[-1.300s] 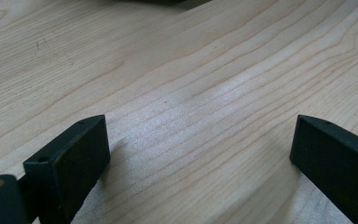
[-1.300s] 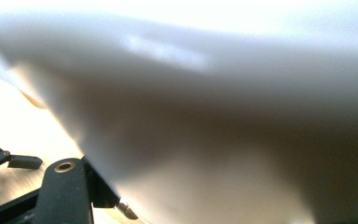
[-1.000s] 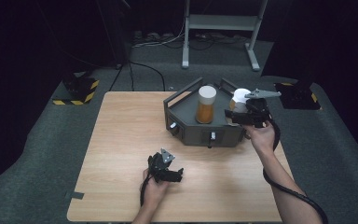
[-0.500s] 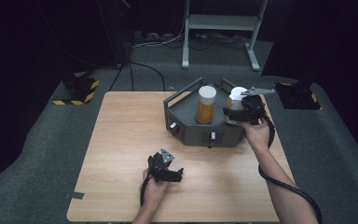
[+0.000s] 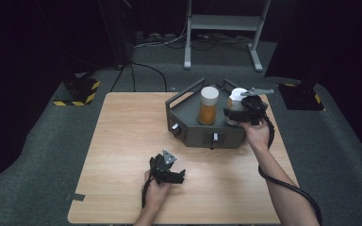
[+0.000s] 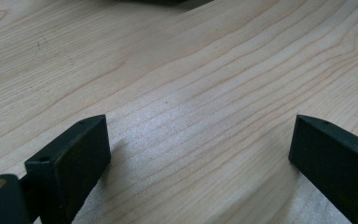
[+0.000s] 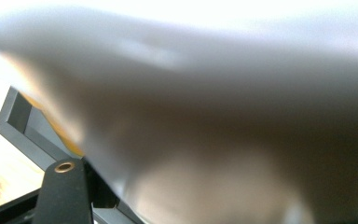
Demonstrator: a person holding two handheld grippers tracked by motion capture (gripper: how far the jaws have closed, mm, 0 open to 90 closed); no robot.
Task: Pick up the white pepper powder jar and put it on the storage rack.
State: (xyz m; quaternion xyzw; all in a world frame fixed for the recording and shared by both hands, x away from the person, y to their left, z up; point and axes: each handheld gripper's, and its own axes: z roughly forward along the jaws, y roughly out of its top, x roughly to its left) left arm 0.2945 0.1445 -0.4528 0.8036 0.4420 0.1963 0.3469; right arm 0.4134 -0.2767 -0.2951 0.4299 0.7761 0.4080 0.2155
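Since a second ago our right claw point(image 5: 235, 114) has carried its cup point(image 5: 237, 98) slightly over the grey tray point(image 5: 188, 109), beside another cup point(image 5: 208, 105). It seems light and crushable; we grip the wall gently. Our left claw point(image 5: 178, 177) rests wide, empty, on the worktop point(image 5: 122, 132).

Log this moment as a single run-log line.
right gripper: shut on white-lidded jar at tray | second jar: upright in tray | left gripper: open, over table

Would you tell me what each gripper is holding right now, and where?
The right gripper is shut on the white-lidded jar, apparently around its side. The left gripper holds nothing.
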